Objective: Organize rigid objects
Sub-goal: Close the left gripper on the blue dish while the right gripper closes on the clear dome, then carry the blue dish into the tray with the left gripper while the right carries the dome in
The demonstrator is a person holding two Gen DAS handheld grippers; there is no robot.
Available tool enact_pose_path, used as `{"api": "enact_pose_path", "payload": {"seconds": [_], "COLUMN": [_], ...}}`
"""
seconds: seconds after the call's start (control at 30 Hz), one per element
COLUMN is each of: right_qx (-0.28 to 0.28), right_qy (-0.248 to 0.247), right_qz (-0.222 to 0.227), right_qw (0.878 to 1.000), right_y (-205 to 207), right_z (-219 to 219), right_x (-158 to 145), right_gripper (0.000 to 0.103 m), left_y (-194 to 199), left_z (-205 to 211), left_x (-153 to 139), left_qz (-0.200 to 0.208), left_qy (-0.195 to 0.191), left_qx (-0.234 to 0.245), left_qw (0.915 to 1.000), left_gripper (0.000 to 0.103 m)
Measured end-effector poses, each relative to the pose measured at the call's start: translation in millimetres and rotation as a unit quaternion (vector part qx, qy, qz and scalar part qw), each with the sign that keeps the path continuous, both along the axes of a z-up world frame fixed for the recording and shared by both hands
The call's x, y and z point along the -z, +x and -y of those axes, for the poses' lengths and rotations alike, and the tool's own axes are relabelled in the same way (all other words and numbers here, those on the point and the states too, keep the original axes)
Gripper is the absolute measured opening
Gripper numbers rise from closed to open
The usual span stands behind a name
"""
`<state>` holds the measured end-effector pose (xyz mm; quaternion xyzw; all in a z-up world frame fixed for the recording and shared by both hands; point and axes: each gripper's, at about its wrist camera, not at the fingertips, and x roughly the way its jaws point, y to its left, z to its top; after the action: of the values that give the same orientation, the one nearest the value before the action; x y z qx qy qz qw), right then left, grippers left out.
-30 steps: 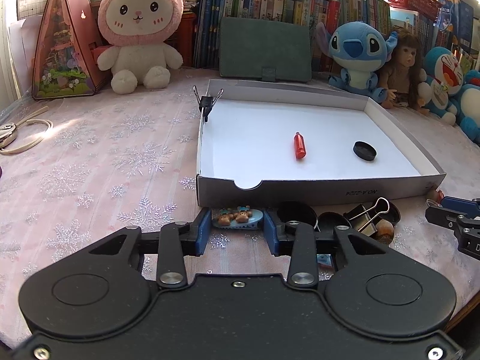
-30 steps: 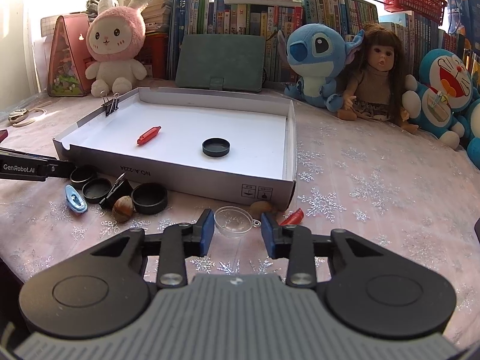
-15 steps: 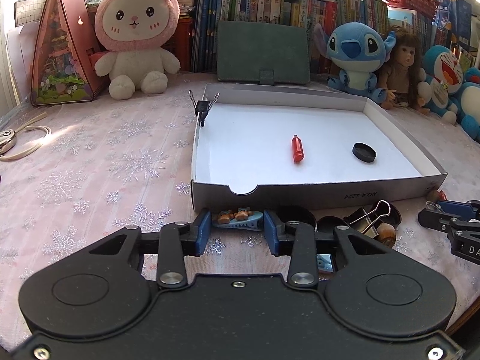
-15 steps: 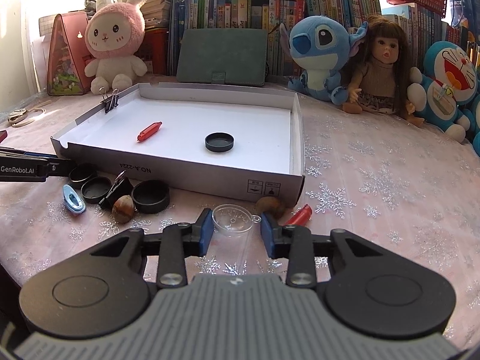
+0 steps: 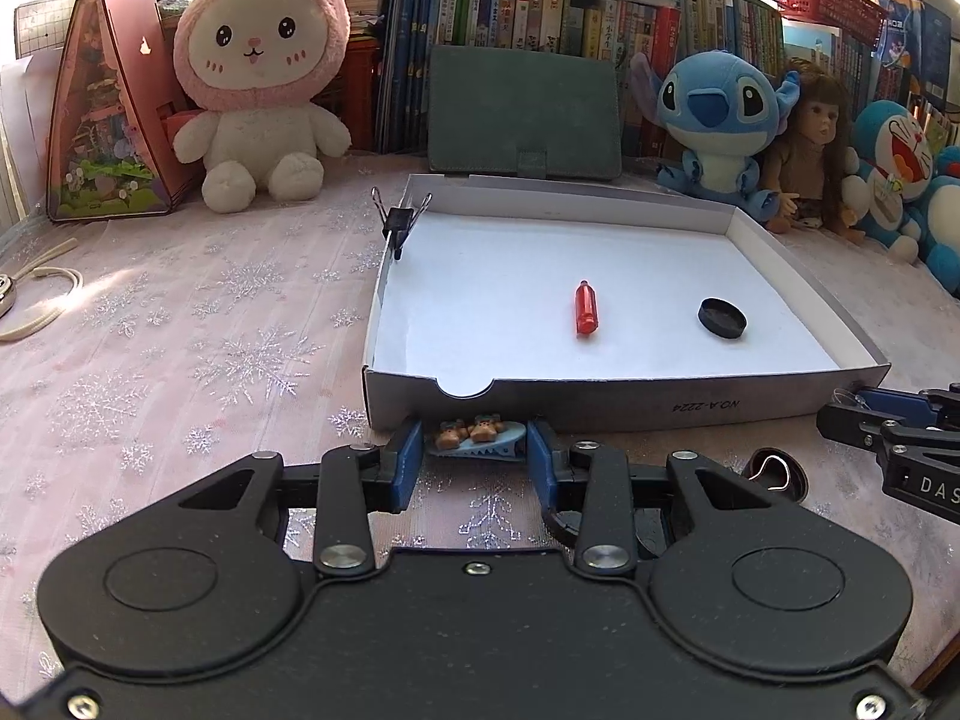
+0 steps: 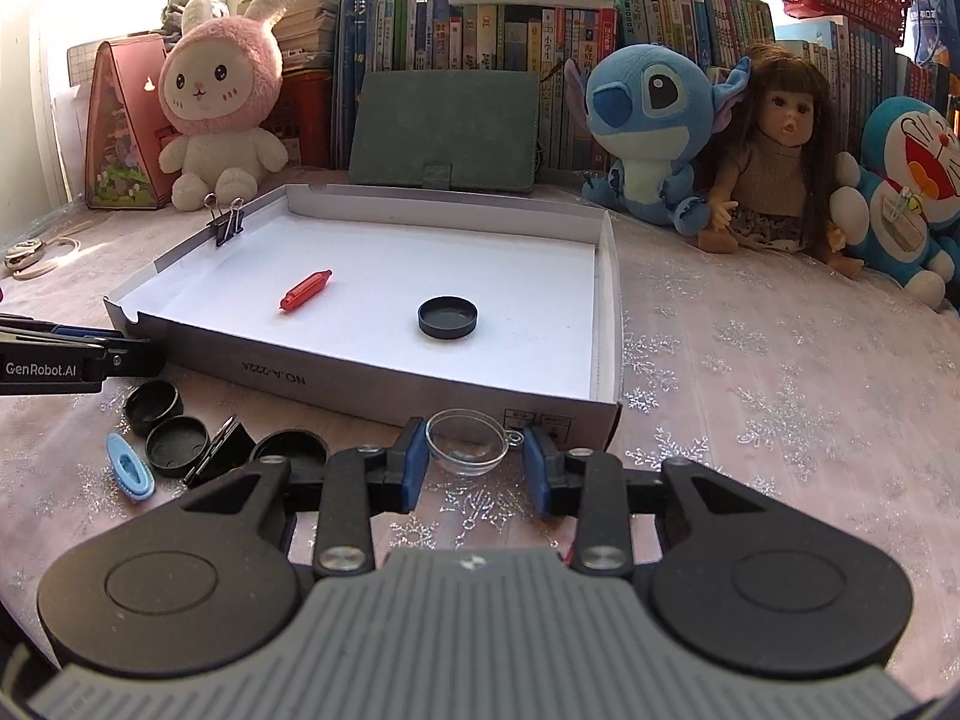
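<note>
A shallow white cardboard tray [image 5: 630,414] [image 6: 384,384] holds a red bottle-shaped piece [image 5: 585,308] [image 6: 305,290] and a black cap [image 5: 722,318] [image 6: 447,318]. My left gripper [image 5: 474,456] is shut on a blue hair clip with bear figures [image 5: 477,435], lifted just before the tray's front wall. My right gripper [image 6: 474,462] is shut on a clear plastic half-dome [image 6: 467,441], held near the tray's front right corner. Several black caps [image 6: 177,444], a black binder clip [image 6: 225,450] and another blue clip [image 6: 131,467] lie on the cloth in front of the tray.
A binder clip [image 5: 401,221] is clamped on the tray's left wall. Plush toys [image 5: 264,78], a doll [image 6: 774,150], a green case [image 5: 525,114] and books line the back. The pink snowflake cloth [image 5: 180,348] spreads left of the tray.
Both grippers have risen and moved toward the tray, each carrying its object. The loose caps and clips have slid down out of the left wrist view.
</note>
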<state>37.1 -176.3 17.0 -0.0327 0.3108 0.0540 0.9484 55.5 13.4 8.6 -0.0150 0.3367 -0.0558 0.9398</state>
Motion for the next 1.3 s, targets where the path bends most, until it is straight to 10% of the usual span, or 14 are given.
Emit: {"api": "enact_pose_path", "payload": {"seconds": [1.3], "right_qx": [0.012], "right_qy": [0.016], "right_qz": [0.001], "right_qw": [1.0], "right_y": [58.3], "right_z": [7.2], "right_x": [-31.6], "right_gripper": [0.041], "left_y": [55.6], "left_z": [24.7], "left_x": [-46.7], "left_qz": [0.015], "left_qy": [-0.013], "left_qx": [0.034], "left_qw": [0.9992], "left_gripper": [0.035]}}
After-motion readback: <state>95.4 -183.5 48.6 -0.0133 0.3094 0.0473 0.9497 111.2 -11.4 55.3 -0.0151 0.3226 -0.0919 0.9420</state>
